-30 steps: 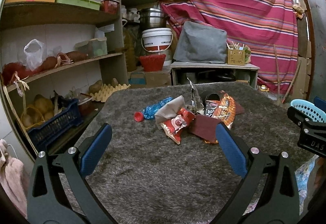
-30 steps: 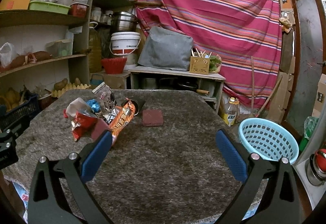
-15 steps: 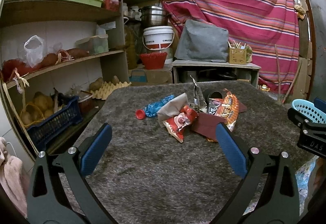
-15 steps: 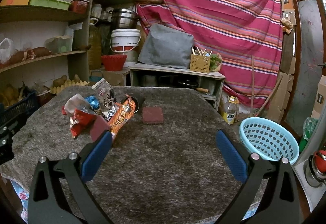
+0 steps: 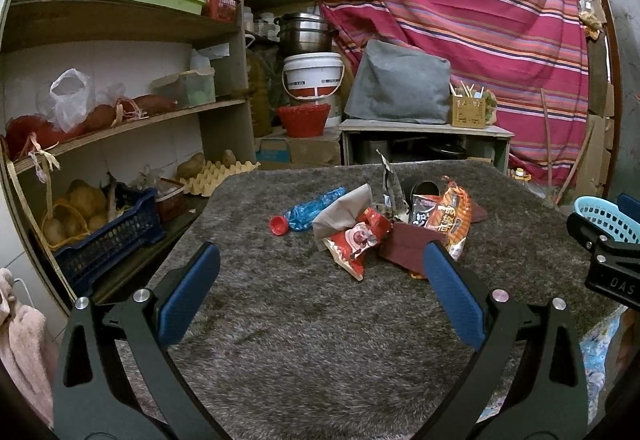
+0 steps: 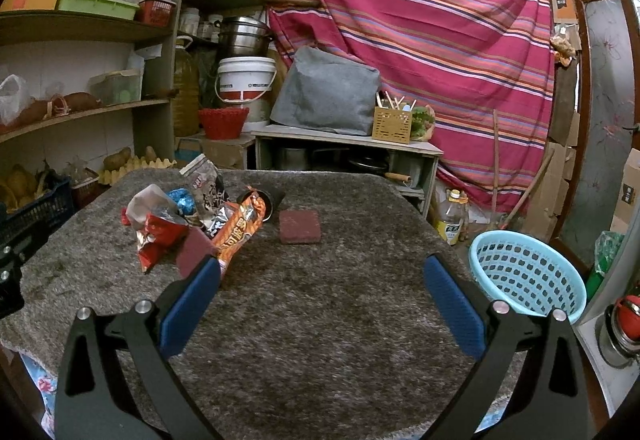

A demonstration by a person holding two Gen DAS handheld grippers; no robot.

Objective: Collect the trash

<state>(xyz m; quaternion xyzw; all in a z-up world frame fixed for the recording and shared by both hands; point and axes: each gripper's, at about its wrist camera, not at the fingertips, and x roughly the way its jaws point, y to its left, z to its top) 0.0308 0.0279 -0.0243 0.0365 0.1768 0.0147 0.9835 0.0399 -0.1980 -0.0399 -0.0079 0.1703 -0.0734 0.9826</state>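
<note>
Grey shaggy carpet (image 5: 304, 340) covers the table in a cluttered storeroom, and both tools hover over its bare near part: the left gripper (image 5: 320, 282) and right gripper (image 6: 322, 292) each have their blue pads spread wide with nothing between them. Just past them sits the trash pile (image 5: 384, 224), with a red snack wrapper (image 5: 354, 240), an orange chip bag (image 5: 450, 218), a crushed blue bottle (image 5: 310, 206) with a red cap and a dark red pad (image 6: 300, 226) lying apart on its right. Off the table's right edge stands the light blue basket (image 6: 524, 272), well apart from the pile.
</note>
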